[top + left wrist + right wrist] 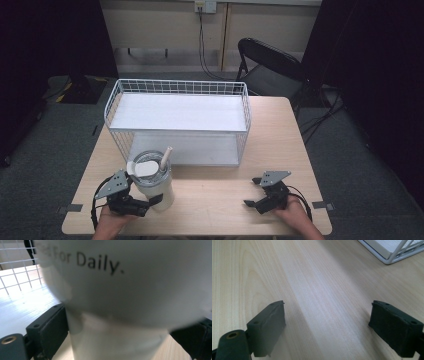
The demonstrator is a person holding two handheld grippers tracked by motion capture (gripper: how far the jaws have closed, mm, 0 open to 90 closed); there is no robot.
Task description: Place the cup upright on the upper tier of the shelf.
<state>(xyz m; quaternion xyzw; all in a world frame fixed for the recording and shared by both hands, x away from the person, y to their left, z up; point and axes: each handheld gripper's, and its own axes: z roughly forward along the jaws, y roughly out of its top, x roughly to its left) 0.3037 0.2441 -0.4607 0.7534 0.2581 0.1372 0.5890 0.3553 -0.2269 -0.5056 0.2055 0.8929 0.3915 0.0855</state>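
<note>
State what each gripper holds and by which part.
The left gripper is shut on the white tumbler, its jaws clamped on the narrower lower body. The right gripper is open over the bare table, holding nothing.

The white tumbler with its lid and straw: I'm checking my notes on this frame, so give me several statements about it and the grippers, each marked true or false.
1. The white tumbler with lid and straw stands upright on the light wooden table. True.
2. The left gripper has its jaws on either side of the tumbler's base. True.
3. The tumbler sits inside the white wire shelf basket. False: it stands in front of it.
4. The right gripper holds a spoon. False: its jaws are apart over bare wood.
</note>
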